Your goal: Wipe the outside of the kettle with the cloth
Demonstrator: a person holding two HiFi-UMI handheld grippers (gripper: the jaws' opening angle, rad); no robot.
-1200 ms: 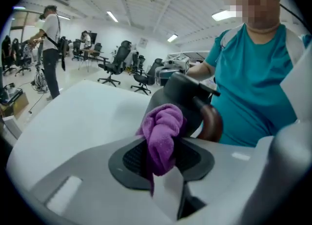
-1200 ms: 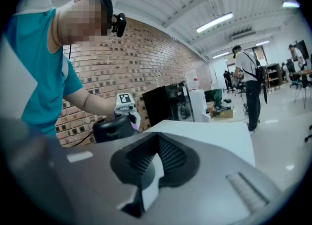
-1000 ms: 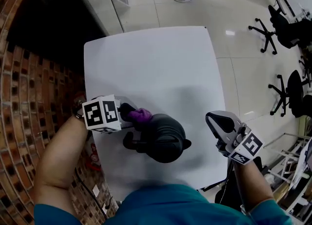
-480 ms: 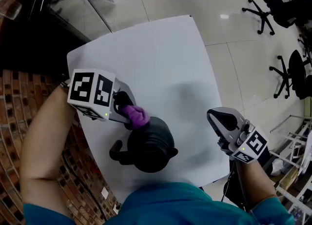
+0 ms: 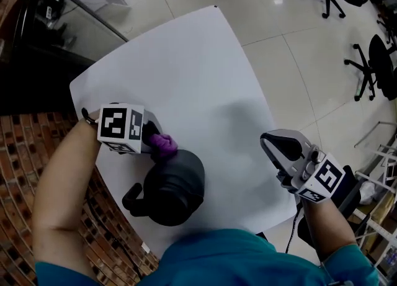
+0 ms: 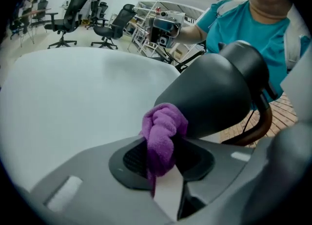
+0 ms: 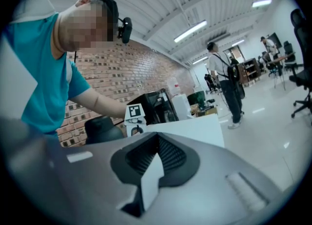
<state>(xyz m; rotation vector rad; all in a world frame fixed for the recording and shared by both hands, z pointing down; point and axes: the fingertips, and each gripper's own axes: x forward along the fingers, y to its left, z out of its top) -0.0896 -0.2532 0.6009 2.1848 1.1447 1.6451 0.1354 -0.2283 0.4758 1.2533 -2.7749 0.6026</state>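
Nearest the person's teal shirt, a dark grey, matte, round-bodied kettle (image 5: 177,185) stands on the white table (image 5: 186,74), close to its near edge. Its thick curved handle (image 5: 133,200) points toward the person's left. The kettle's surface is smooth and dull, narrowing toward the top.

Just beyond it, the left hand-held gripper (image 5: 155,144) is clamped on a bunched purple cloth (image 5: 164,146). In the left gripper view the fluffy, terry-like wad (image 6: 163,133) sits squeezed between the two ribbed black pads and bulges out past their tips. The front of the wad presses against the kettle's side (image 6: 219,92), so cloth and kettle touch while the grey plastic jaws stay just short of the kettle. From the head view the cloth meets the kettle on its far left flank, opposite the person's body. The marker cube of this hand-held gripper faces upward above the person's bare forearm.

To the right, well apart from the kettle, the right hand-held gripper (image 5: 277,146) is held over the table's right edge. In its own view its jaws (image 7: 155,163) are pressed together with nothing between them. It points across the table toward the kettle and the left marker cube, small in the distance.

The table top is plain, smooth and bare of anything else. Beyond it lie glossy pale floor tiles, black wheeled office chairs (image 5: 372,61) at the right, and red brickwork (image 5: 31,136) at the left.
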